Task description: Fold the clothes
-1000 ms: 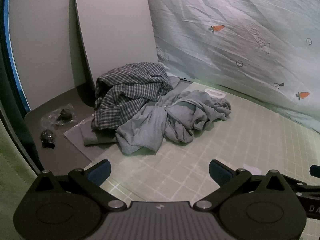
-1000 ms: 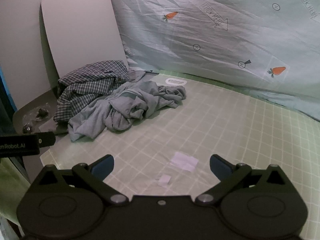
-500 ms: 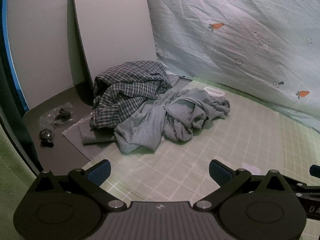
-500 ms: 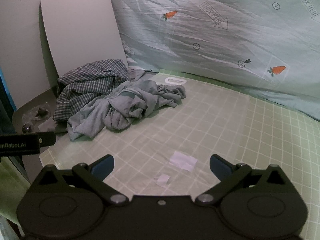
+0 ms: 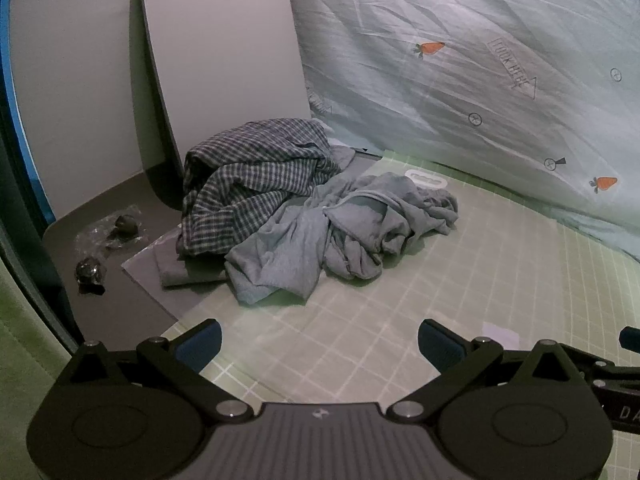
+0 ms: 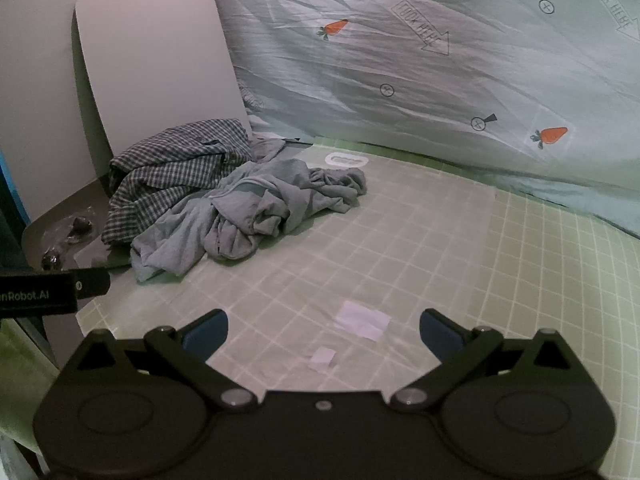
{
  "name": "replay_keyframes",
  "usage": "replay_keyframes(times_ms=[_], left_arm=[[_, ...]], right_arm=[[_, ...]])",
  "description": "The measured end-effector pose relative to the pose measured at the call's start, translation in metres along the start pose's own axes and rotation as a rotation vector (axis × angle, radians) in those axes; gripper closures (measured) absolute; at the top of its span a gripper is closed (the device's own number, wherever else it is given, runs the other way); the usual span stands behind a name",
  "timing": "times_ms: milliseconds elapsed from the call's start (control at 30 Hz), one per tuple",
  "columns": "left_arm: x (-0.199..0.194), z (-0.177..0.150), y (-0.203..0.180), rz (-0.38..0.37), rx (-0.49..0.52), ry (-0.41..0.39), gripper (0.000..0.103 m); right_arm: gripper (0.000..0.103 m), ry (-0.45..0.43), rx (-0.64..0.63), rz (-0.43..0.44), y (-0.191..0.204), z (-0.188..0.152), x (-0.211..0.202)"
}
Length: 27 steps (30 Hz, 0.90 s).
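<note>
On the green grid mat (image 5: 460, 280), by its far left corner, the grey garment (image 5: 340, 236) lies crumpled against the plaid shirt (image 5: 256, 176), unfolded. Left gripper (image 5: 319, 342) and right gripper (image 6: 323, 330) hover released, empty. Next: reach, separate one. Garment edges are lost in folds.

left tongs (image 5: 319, 346) spread wide, empty, near crumpled grey garment (image 5: 340, 236) beside plaid shirt (image 5: 256, 176).

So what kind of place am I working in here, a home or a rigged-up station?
Most likely a staged data-collection station, not a lived-in room. A carrot-print sheet hangs as a backdrop, a green grid mat covers the work surface, and the crumpled plaid shirt and grey garment lie piled at one corner.
</note>
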<state>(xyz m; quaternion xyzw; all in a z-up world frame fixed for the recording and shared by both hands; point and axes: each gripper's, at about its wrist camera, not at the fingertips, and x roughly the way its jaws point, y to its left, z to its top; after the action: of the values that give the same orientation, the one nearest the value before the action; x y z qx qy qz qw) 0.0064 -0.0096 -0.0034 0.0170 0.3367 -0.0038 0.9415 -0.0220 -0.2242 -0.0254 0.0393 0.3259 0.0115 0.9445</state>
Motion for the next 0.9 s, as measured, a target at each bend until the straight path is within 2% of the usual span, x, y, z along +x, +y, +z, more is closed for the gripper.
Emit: replay_keyframes(times_ms=[900], left_arm=[[0.01, 0.003, -0.001, -0.016, 0.014, 0.033, 0.0]], right_arm=[[0.0, 0.008, 0.009, 0.006, -0.003, 0.001, 0.006]])
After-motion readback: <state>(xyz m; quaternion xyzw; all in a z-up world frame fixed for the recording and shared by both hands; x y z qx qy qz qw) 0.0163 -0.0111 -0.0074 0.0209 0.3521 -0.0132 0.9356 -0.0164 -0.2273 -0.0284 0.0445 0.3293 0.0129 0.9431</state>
